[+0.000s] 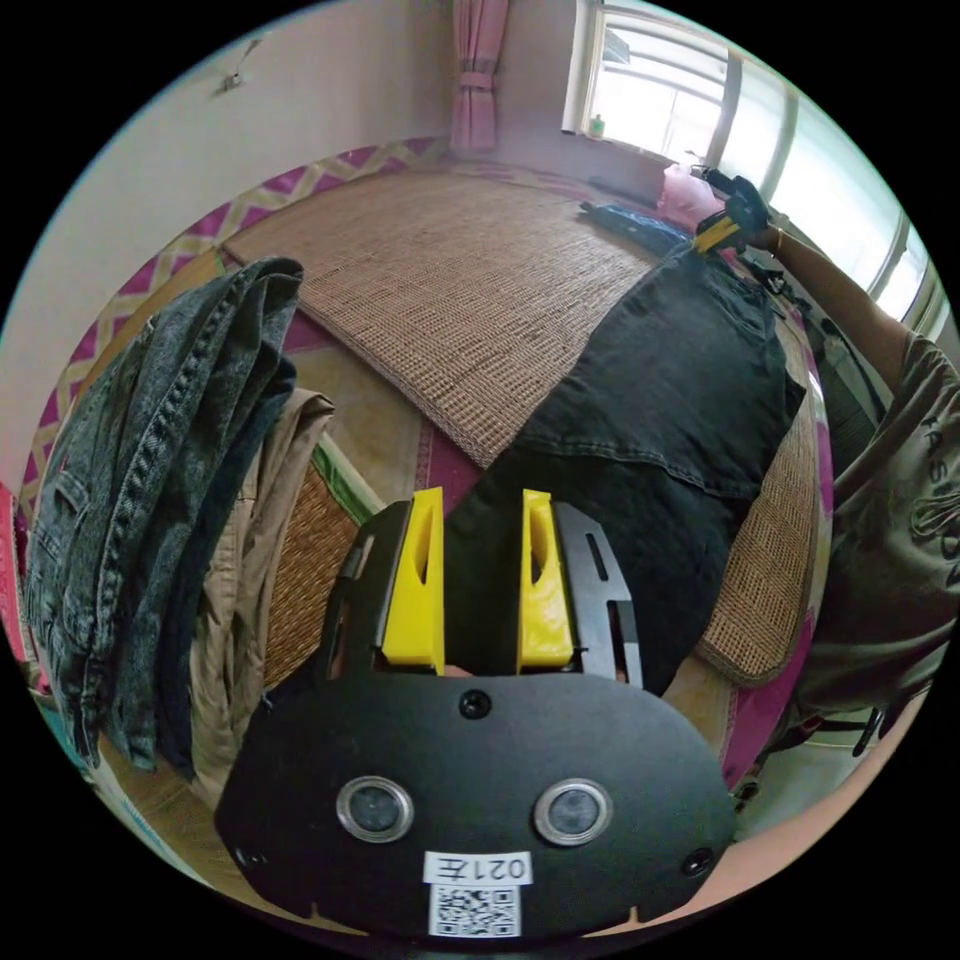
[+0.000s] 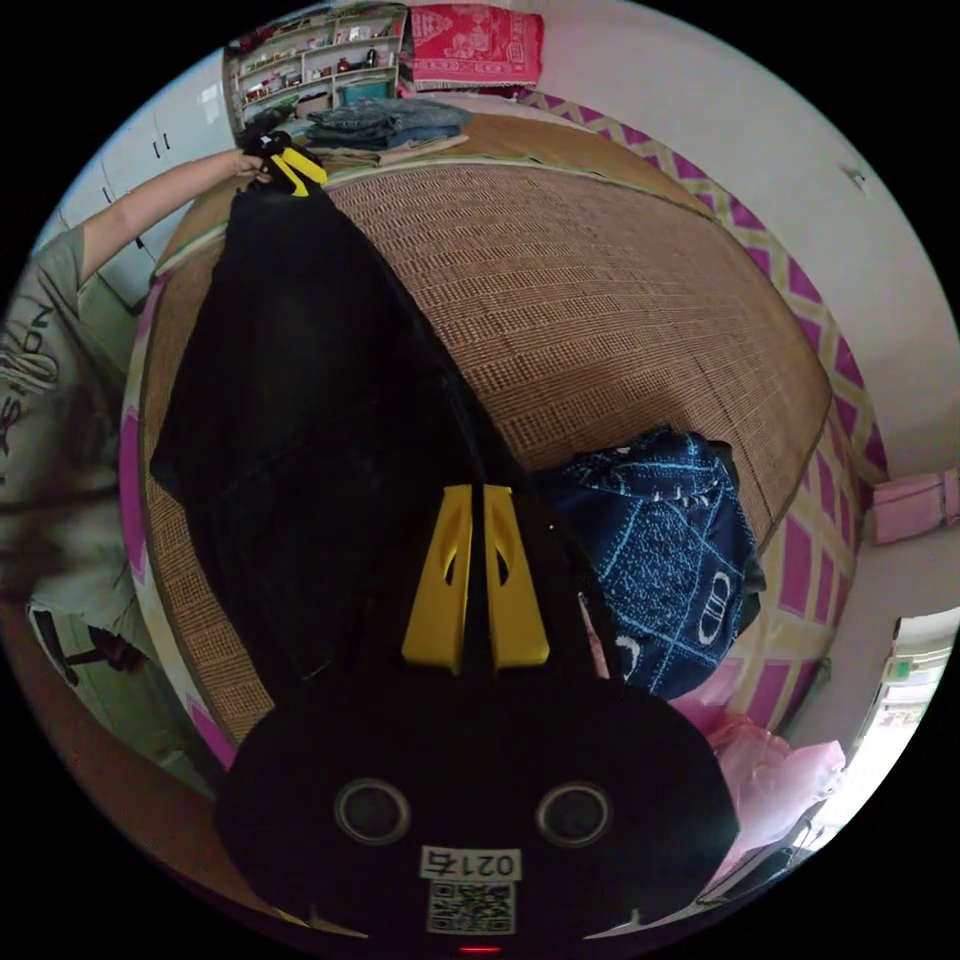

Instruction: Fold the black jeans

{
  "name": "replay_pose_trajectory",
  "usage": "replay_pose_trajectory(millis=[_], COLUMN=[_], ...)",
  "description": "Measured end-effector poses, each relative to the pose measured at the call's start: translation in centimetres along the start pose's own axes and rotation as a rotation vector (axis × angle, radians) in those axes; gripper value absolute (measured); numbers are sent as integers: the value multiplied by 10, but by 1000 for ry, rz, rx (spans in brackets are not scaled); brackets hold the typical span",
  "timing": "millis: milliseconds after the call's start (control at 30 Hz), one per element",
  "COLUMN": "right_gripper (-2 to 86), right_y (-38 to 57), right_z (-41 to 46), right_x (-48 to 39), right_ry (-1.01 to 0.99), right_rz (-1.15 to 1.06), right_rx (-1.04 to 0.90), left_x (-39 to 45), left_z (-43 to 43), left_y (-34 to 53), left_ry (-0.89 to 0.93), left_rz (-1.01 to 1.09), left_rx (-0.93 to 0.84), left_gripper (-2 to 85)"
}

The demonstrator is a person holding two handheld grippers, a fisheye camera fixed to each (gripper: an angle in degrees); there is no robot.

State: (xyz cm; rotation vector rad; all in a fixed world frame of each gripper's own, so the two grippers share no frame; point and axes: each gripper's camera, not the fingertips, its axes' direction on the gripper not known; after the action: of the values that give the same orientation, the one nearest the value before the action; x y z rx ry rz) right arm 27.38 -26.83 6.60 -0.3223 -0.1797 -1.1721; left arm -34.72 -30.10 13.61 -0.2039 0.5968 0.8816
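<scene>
Black jeans (image 1: 650,400) are lying stretched out along the near edge of a woven straw mat (image 1: 450,290), spanning between the two grippers. In the left gripper view, the left gripper (image 1: 482,575) is sitting at one end of the jeans with its yellow jaws standing apart; black denim is showing in the gap between them, but I cannot tell whether the jaws are actually pressing on it. At the far end of the jeans in that view, the right gripper (image 1: 722,232) is meeting the cloth, held out on the person's bare arm (image 1: 840,290); it is too small there to read the jaws. In the right gripper view, the right gripper (image 2: 477,580) is showing its yellow jaws drawn nearly together with a thin strip of black fabric running between them, so it is pinching the jeans (image 2: 320,420). The left gripper (image 2: 295,170) is appearing at the opposite end of the jeans in that view. A stack of folded clothes (image 1: 150,500), grey denim on top of tan cloth, is resting beside the left gripper's end of the mat. A dark blue patterned garment (image 2: 660,560) is lying crumpled just beside the right gripper's end. A pink curtain (image 1: 478,70) is hanging by the window (image 1: 690,100).
</scene>
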Motion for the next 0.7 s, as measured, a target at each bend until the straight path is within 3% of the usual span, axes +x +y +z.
replay_pose_trajectory(millis=[133, 400, 700], right_gripper=[-4, -5, -5], right_y=[16, 76, 187], right_z=[-22, -93, -165], right_x=[-1, -37, -167], right_ry=[-15, -14, -25], right_rz=[18, 5, -99], right_rx=[58, 244, 324], left_x=[21, 78, 220], left_z=[-9, -101, -184], left_y=[5, 57, 175], left_ry=[-14, -82, -112], left_rz=[59, 84, 203], left_rx=[0, 306, 375], left_gripper=[-3, -9, -9])
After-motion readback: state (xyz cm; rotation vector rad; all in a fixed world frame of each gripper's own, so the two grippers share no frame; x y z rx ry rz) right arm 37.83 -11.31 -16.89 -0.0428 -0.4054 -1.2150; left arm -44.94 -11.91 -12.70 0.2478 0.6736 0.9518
